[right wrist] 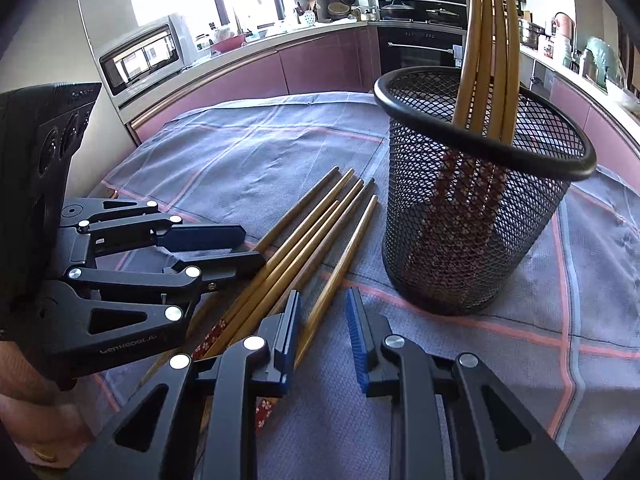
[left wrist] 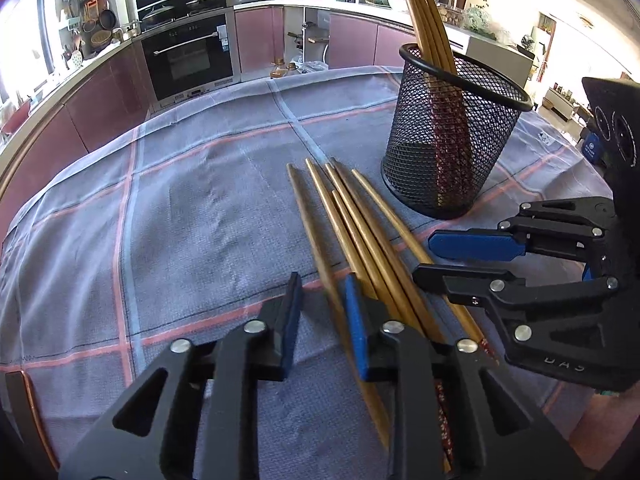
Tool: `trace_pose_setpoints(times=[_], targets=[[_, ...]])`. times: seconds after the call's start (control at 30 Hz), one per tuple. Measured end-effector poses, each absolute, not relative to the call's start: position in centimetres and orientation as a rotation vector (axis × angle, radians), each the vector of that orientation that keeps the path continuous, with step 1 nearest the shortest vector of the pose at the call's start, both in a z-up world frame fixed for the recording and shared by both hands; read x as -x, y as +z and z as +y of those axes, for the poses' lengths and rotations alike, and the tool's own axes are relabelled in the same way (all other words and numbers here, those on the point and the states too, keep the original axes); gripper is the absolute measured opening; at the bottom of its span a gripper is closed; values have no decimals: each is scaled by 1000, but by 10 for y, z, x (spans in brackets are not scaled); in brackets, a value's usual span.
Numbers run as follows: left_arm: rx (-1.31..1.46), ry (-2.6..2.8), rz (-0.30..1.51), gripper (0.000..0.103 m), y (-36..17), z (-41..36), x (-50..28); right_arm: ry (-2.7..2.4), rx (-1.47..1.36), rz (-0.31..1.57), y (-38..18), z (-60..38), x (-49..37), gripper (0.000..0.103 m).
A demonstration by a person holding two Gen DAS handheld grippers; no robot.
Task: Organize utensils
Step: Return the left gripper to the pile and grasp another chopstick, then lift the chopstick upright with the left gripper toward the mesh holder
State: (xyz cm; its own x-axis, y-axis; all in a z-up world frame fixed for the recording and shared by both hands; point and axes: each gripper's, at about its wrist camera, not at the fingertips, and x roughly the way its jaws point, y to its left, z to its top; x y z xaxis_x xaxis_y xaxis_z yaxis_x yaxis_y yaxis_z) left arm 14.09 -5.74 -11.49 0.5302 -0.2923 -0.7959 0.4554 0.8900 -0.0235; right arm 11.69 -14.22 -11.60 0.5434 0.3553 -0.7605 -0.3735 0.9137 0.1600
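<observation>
Six loose chopsticks point(left wrist: 360, 232) lay on the checked cloth point(left wrist: 180, 200) beside the mesh holder point(left wrist: 452, 136) (four already stood inside). The left gripper point(left wrist: 320, 300) appeared narrowed around the leftmost stick, contact uncertain. The right gripper point(right wrist: 324, 312) stood narrow, one stick between its pads, untouched.

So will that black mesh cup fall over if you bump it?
Probably easily. The mesh cup looks light, being see-through wire, and it is tall. The chopsticks inside stick out high and lean on one side of the rim, so it may tip that way.
</observation>
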Motion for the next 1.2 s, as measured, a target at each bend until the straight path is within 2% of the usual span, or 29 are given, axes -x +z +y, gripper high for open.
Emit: trace_pose_setpoints(times=[0.03,0.23,0.67,0.97,1.1,1.2], targets=[[-187,-448,910,12,-115,-57,-141,437,3,900,-117,-144,-118,12],[-114,-426,905,8,-114,-50,-139,431,-80,899,-118,-158,-118,8],[-115,-496,916,8,-114,-44,-115,516,-75,890,-110,-155,-110,6],[-108,-521,949,12,-119,-41,-128,513,-34,923,-117,-149,-115,8],[-99,-527,958,12,-119,-42,-135,516,-41,912,-116,-151,-116,6],[-106,-510,952,8,-118,-46,-137,525,-46,886,-110,-153,-112,6]])
